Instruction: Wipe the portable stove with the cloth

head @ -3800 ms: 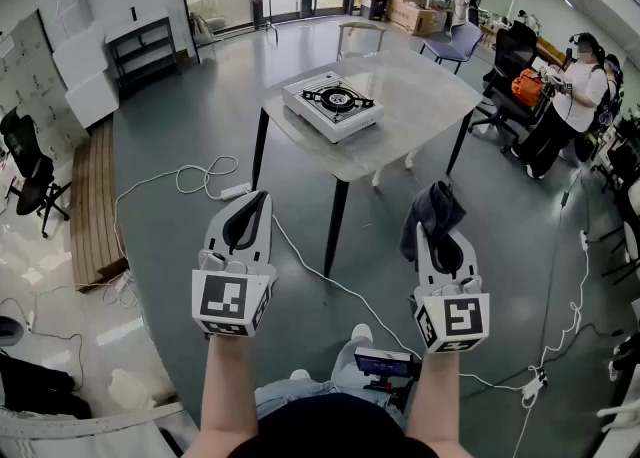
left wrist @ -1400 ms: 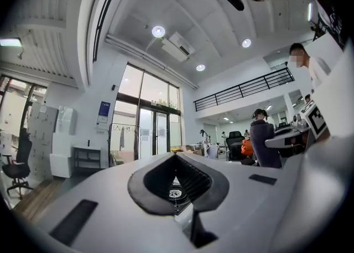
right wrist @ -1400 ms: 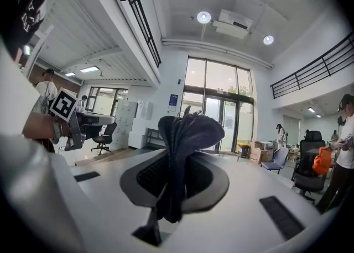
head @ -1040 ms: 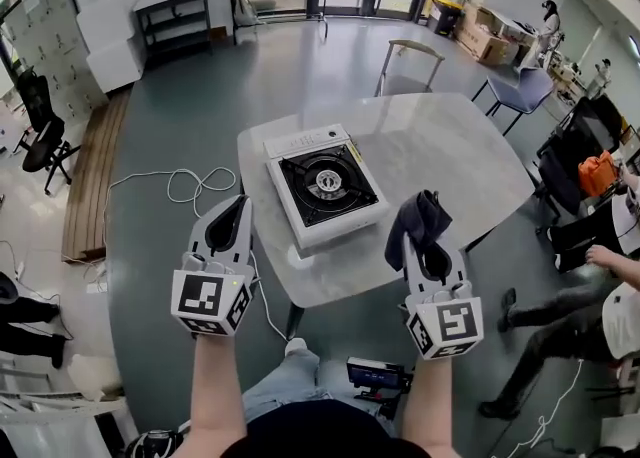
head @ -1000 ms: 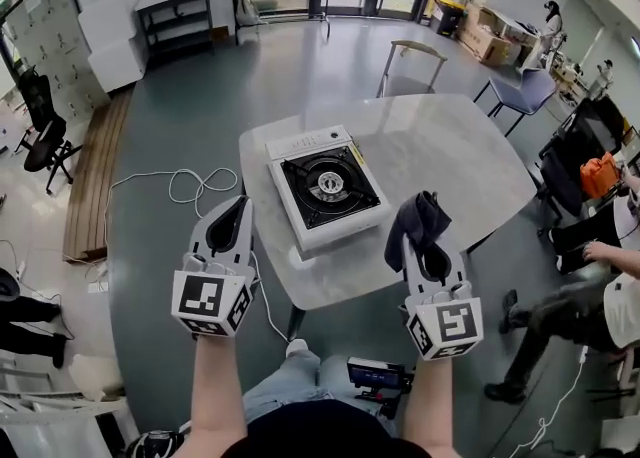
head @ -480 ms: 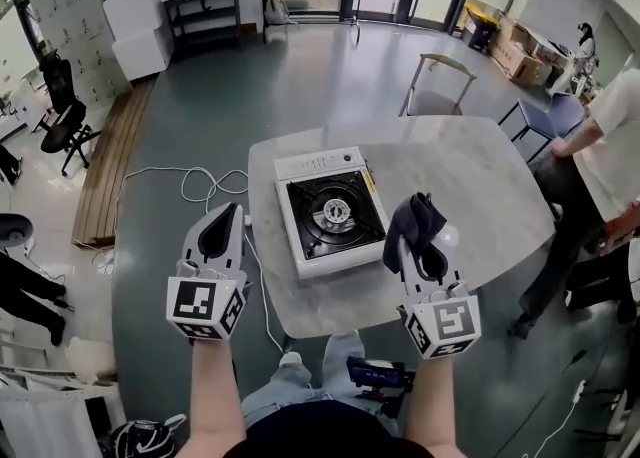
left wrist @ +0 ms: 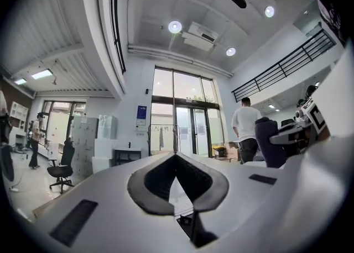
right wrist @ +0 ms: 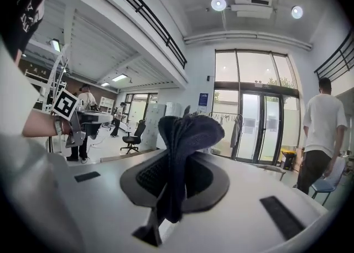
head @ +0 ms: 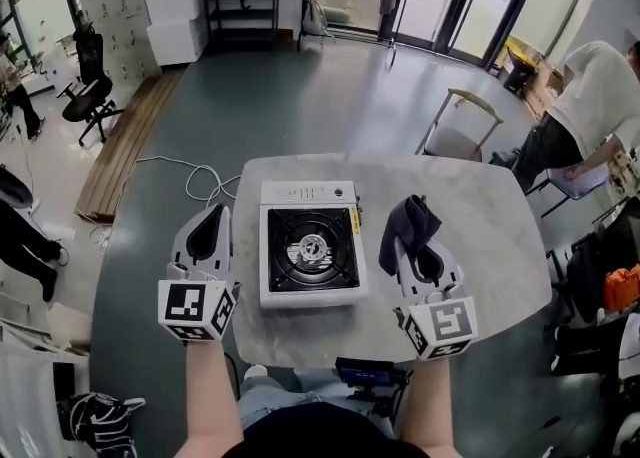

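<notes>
A white portable stove (head: 307, 244) with a black burner top sits on the grey table (head: 490, 246) in the head view. My right gripper (head: 410, 226) hovers just right of the stove, shut on a dark blue cloth (head: 406, 229) that bunches up between its jaws; in the right gripper view the cloth (right wrist: 182, 158) fills the jaw gap of that gripper (right wrist: 178, 136). My left gripper (head: 208, 218) hangs left of the stove, over the table's left edge, jaws shut with nothing in them. In the left gripper view the left gripper (left wrist: 176, 161) points level at the room.
A person in a white top (head: 590, 96) sits beyond the table's far right. A chair (head: 455, 131) stands behind the table. A white cable (head: 205, 181) lies on the floor at the left. A phone-like device (head: 365, 373) sits at my waist.
I have come closer, so the stove and table now lie straight below between my grippers. Both grippers keep their pose, the right still holding the cloth.
</notes>
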Tool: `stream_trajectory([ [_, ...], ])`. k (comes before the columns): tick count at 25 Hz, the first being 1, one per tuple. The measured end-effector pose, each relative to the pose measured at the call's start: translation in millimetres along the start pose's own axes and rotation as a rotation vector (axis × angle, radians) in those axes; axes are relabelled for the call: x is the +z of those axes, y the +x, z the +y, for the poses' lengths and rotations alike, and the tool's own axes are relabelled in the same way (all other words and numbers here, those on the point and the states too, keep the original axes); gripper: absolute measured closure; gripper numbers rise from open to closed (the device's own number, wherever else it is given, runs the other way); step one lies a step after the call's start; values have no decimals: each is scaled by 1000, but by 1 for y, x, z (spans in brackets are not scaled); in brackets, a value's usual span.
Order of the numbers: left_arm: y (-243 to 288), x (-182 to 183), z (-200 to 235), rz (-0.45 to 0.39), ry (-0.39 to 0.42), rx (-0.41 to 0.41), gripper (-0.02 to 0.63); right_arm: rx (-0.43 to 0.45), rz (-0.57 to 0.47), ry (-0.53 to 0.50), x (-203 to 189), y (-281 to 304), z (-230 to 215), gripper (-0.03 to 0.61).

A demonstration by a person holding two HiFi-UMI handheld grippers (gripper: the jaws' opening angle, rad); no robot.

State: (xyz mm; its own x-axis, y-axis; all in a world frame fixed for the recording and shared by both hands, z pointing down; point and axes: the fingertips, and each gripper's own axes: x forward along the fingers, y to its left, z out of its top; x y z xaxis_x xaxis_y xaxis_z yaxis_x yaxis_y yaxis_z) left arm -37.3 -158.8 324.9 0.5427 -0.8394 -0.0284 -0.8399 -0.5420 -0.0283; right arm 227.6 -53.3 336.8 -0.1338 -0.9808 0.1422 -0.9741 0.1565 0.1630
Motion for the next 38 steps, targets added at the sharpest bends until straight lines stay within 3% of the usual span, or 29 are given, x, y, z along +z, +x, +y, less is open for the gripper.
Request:
stream_trajectory([
  [5,-11,-7,6,33,0,91,603,60,7,10,-4,22,-14,514],
  [12,-30,-22,22,76,-10,188,603,181,20,3,-9,54,7,514],
  [29,-1,-50,75,145,-29,185,603,358,121,-54,-24,167,81,514],
  [38,-1,-64,111,186,-33,260,603,466,192,-62,-50,224,119,514],
])
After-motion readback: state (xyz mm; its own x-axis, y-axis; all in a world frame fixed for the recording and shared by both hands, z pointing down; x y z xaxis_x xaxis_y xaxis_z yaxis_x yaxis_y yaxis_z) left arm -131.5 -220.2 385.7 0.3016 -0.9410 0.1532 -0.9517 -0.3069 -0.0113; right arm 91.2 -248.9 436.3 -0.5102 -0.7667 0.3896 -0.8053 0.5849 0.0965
